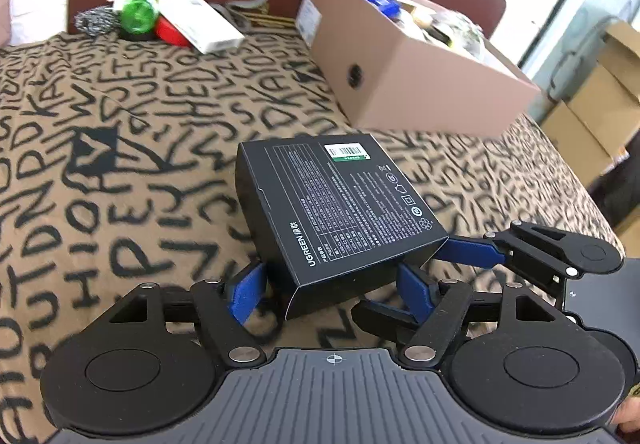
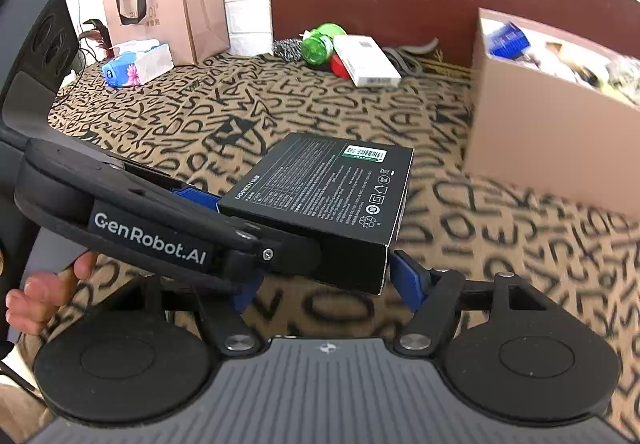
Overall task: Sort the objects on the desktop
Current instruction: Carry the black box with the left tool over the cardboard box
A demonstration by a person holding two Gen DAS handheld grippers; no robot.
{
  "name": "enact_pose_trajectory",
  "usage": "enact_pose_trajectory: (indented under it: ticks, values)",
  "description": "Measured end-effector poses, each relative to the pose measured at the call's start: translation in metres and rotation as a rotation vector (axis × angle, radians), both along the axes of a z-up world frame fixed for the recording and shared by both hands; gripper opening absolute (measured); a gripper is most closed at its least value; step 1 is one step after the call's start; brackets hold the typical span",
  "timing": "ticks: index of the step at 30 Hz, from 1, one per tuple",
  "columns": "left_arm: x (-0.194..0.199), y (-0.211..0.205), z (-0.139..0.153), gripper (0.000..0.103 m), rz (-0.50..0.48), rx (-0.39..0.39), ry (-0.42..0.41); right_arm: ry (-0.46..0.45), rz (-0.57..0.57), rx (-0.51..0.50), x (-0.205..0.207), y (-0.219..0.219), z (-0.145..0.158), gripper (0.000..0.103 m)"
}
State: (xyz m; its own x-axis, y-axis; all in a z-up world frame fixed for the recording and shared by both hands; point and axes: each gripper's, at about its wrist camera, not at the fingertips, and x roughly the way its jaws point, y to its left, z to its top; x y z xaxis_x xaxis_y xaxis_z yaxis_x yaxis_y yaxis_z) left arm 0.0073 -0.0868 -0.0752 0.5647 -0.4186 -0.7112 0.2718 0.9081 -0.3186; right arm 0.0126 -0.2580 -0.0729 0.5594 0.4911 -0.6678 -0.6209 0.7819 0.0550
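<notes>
A black UGREEN box is held tilted above the letter-patterned cloth. My left gripper has its blue fingers on both sides of the box's near end. My right gripper also straddles the same box, with its right finger beside the box's corner; the left gripper's arm crosses in front and hides its left finger. In the left wrist view a right finger reaches in from the right and touches the box's side.
An open cardboard box with several items stands at the back right. A green bottle, white box, red object and steel scourer lie by the brown board. A paper bag and tissue pack stand at the back left.
</notes>
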Motion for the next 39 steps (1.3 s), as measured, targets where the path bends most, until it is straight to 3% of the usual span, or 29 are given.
enact_pose_trajectory:
  ticks: [9, 16, 27, 33, 39]
  values:
    - [-0.002, -0.002, 0.002, 0.093, 0.007, -0.006, -0.001, 0.016, 0.0, 0.008, -0.009, -0.017, -0.01, 0.077]
    - [0.013, -0.004, 0.001, 0.097, 0.01, -0.035, 0.022, -0.026, 0.045, -0.006, 0.001, -0.018, -0.007, 0.081]
    - [0.026, -0.004, 0.002, 0.095, 0.028, -0.052, 0.044, -0.03, 0.085, 0.008, 0.011, -0.013, -0.007, 0.079]
    - [0.034, -0.008, 0.003, 0.083, 0.049, -0.021, 0.037, -0.027, 0.059, 0.017, 0.014, -0.01, -0.01, 0.079]
    - [0.03, -0.021, 0.016, 0.082, 0.02, -0.009, 0.001, -0.041, 0.034, 0.02, 0.006, -0.017, -0.001, 0.077]
